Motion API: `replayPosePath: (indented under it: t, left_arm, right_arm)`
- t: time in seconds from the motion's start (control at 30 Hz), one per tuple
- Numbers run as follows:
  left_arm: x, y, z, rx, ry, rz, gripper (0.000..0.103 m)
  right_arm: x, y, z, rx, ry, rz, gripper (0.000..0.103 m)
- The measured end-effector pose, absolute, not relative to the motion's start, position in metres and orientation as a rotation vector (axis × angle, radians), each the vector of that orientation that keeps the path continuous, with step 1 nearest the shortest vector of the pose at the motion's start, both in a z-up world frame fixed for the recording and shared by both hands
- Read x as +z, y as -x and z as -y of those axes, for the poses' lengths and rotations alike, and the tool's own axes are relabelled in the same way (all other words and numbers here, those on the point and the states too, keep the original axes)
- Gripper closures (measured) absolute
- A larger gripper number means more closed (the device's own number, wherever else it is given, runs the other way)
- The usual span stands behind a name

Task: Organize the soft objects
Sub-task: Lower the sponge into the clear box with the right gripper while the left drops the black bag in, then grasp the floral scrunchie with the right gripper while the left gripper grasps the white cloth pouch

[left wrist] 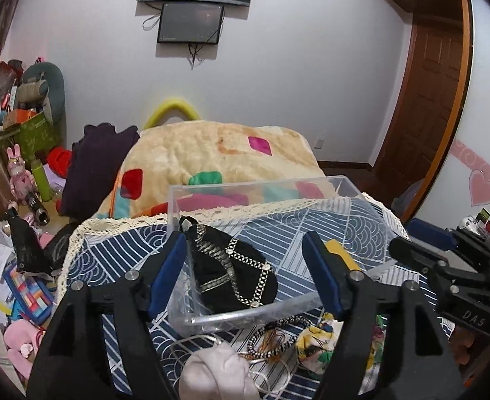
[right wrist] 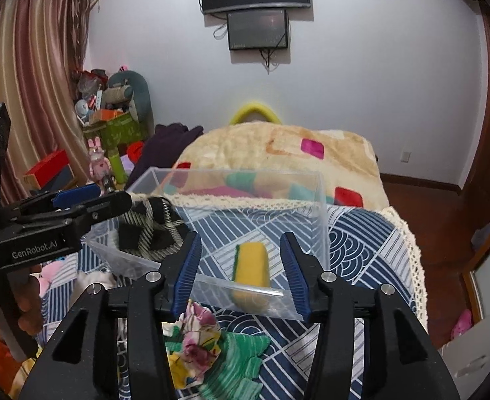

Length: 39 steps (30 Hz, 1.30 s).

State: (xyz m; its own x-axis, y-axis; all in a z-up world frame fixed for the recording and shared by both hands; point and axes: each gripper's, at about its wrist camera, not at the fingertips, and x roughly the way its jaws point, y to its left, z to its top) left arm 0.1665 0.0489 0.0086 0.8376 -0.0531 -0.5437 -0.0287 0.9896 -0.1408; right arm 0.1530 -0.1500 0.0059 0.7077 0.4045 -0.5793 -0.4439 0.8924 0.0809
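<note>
A clear plastic box (left wrist: 245,317) (right wrist: 321,206) stands on the blue patterned cloth. Inside lie a black pouch with gold chain trim (left wrist: 231,266) (right wrist: 151,230) and a yellow-green sponge (right wrist: 250,271) (left wrist: 340,250). My left gripper (left wrist: 245,266) is open and empty, its jaws spread above the pouch. My right gripper (right wrist: 241,270) is open and empty, its jaws either side of the sponge above the box's near wall. In front of the box lie a floral cloth (right wrist: 194,340) (left wrist: 315,343), a green knit cloth (right wrist: 238,363), a pale pink soft item (left wrist: 214,373) and braided cords (left wrist: 275,340).
A beige blanket with coloured patches (left wrist: 218,153) (right wrist: 278,153) lies behind the box. Clutter, toys and a green crate (left wrist: 28,133) fill the floor at left. The cloth's lace edge (right wrist: 408,243) drops off at right. The other gripper's body (right wrist: 44,226) reaches in from the left.
</note>
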Motion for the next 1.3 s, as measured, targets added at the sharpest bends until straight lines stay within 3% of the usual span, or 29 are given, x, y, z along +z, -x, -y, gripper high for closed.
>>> replayPosePath:
  t: [0.3,0.67,1.3]
  left_arm:
    - [0.022,-0.122,-0.053,0.036,0.113,-0.492,0.012]
    - [0.000,-0.085,-0.056,0.049,0.097,-0.495,0.008]
    - [-0.083,-0.091,-0.051,0.033,0.143,-0.656,0.007]
  right_arm:
    - [0.025,-0.122,0.156,0.487,0.060,-0.526,0.046]
    - [0.005,-0.103,0.155,0.529,0.040,-0.529,0.035]
    - [-0.058,-0.099,0.138,0.601,0.068,-0.702,0.035]
